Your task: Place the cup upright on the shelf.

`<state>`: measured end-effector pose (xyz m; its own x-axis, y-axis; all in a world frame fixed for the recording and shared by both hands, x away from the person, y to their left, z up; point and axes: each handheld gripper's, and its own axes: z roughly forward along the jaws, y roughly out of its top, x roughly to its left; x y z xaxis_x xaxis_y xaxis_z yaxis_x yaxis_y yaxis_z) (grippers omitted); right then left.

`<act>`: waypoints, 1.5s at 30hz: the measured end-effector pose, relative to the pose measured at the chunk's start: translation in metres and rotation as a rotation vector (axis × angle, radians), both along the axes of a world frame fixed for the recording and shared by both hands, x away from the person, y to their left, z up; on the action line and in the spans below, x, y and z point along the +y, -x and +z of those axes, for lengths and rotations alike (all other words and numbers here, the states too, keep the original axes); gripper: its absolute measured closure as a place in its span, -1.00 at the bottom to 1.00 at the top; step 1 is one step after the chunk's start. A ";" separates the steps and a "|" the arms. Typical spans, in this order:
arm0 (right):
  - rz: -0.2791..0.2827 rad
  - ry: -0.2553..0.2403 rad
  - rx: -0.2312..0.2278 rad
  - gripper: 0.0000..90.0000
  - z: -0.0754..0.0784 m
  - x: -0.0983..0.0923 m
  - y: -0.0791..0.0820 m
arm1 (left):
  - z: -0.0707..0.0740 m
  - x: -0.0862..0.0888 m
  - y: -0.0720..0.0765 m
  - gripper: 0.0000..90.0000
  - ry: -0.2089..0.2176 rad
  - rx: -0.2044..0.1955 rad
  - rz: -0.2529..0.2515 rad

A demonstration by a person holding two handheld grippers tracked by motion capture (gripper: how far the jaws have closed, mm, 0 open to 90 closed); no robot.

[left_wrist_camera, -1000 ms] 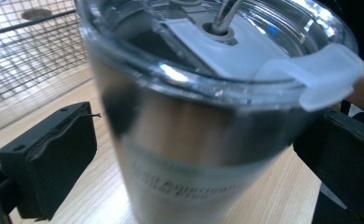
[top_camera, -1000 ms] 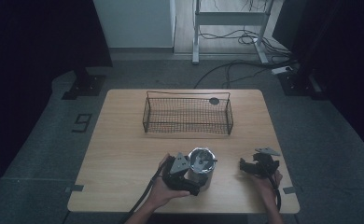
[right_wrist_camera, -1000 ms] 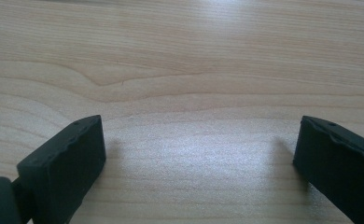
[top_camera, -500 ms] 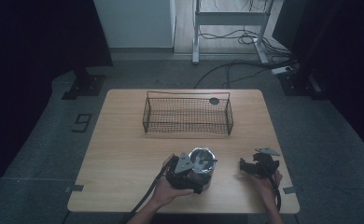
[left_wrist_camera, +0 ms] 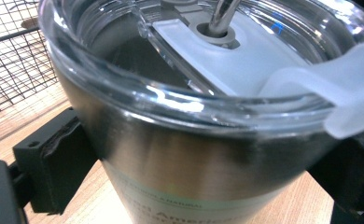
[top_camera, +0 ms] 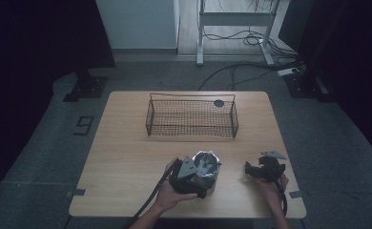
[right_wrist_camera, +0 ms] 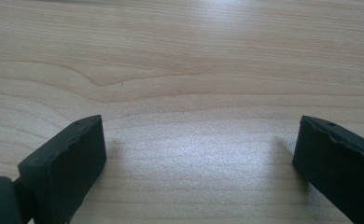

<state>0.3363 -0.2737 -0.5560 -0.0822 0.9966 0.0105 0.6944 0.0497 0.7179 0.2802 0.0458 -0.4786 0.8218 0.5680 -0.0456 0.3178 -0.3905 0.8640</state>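
The pale wood-grain surface (top_camera: 127, 157) carried a black wire-mesh basket (top_camera: 191, 118) toward the far edge. Near the front edge stood a brushed steel tumbler with clear lid (left_wrist_camera: 189, 140), the left tongs (top_camera: 197, 177) having just been closing, clenched on it. The right tongs (right_wrist_camera: 199, 158) gaped, released, over bare wood.

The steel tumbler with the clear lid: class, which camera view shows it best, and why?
The left gripper view: the steel tumbler sits close up between the left claw's black jaws, its clear lid and printed label band readable. The high view shows it small, partly covered by that claw. The right gripper view shows bare table.
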 end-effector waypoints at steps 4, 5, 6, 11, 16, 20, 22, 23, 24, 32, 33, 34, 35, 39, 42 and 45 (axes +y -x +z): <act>-0.001 0.000 0.000 -0.95 0.000 0.000 0.000 | 0.001 0.002 0.000 -0.91 -0.005 -0.013 0.009; -0.001 0.000 0.000 -0.95 0.000 0.000 0.000 | 0.002 0.003 0.000 -0.91 -0.003 -0.018 0.011; 0.000 0.001 -0.001 -0.95 0.000 0.000 0.000 | 0.002 0.004 0.000 -0.91 0.001 -0.021 0.011; -0.003 0.001 -0.001 -0.94 0.000 0.000 0.000 | 0.005 0.007 -0.001 -0.91 0.013 -0.015 0.014; -0.004 0.000 -0.002 -0.94 0.000 0.000 0.000 | 0.008 0.012 -0.003 -0.91 0.018 -0.018 0.020; -0.005 -0.001 -0.003 -0.94 0.000 0.000 0.000 | 0.011 0.015 -0.004 -0.91 0.032 -0.016 0.021; -0.006 -0.002 -0.004 -0.94 0.000 0.000 0.000 | 0.014 0.017 -0.006 -0.91 0.040 -0.017 0.025; -0.006 -0.002 -0.004 -0.94 0.000 0.000 0.000 | 0.015 0.018 -0.006 -0.91 0.042 -0.019 0.026; -0.006 -0.002 -0.004 -0.94 0.000 0.000 0.000 | 0.016 0.018 -0.007 -0.91 0.046 -0.018 0.026; -0.007 -0.002 -0.004 -0.94 0.000 0.000 0.000 | 0.024 0.025 -0.012 -0.91 0.060 -0.025 0.038; -0.007 -0.002 -0.004 -0.94 0.000 0.000 0.000 | 0.025 0.026 -0.013 -0.91 0.062 -0.026 0.041; -0.007 -0.002 -0.004 -0.94 0.000 0.000 0.000 | 0.027 0.028 -0.014 -0.91 0.064 -0.027 0.043; -0.007 -0.002 -0.004 -0.94 0.000 0.000 0.000 | 0.027 0.028 -0.014 -0.91 0.064 -0.027 0.043; -0.007 -0.002 -0.004 -0.94 0.000 0.000 0.000 | 0.033 0.033 -0.019 -0.91 0.071 -0.037 0.053; -0.008 -0.002 -0.004 -0.94 0.000 0.000 0.000 | 0.036 0.035 -0.022 -0.91 0.072 -0.045 0.056; -0.008 -0.002 -0.004 -0.94 0.000 0.000 0.000 | 0.037 0.036 -0.023 -0.91 0.074 -0.048 0.057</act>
